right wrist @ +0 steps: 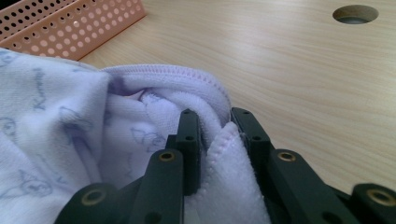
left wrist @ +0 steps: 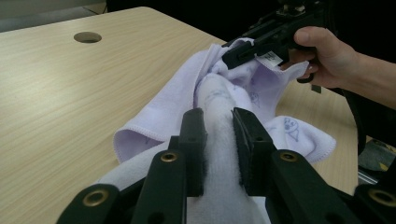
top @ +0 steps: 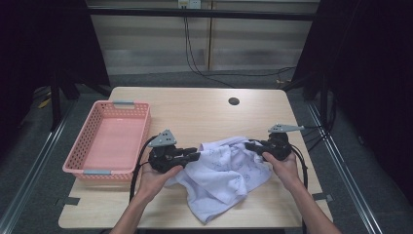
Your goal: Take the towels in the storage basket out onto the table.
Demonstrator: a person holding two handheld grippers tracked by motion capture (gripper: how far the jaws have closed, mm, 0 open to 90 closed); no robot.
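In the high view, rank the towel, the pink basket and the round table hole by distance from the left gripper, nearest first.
1. Towel: clamped in the left gripper, on its right.
2. Pink basket: on its left, at the table's left edge.
3. Round table hole: farthest, toward the far edge.

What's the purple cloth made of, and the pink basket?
The cloth looks like soft terry or microfibre: fuzzy nap, stitched hem, faint printed pictures, and it bunches between both grippers' fingers. The basket looks like moulded plastic: stiff, smooth, slightly glossy walls pierced by even rows of holes.
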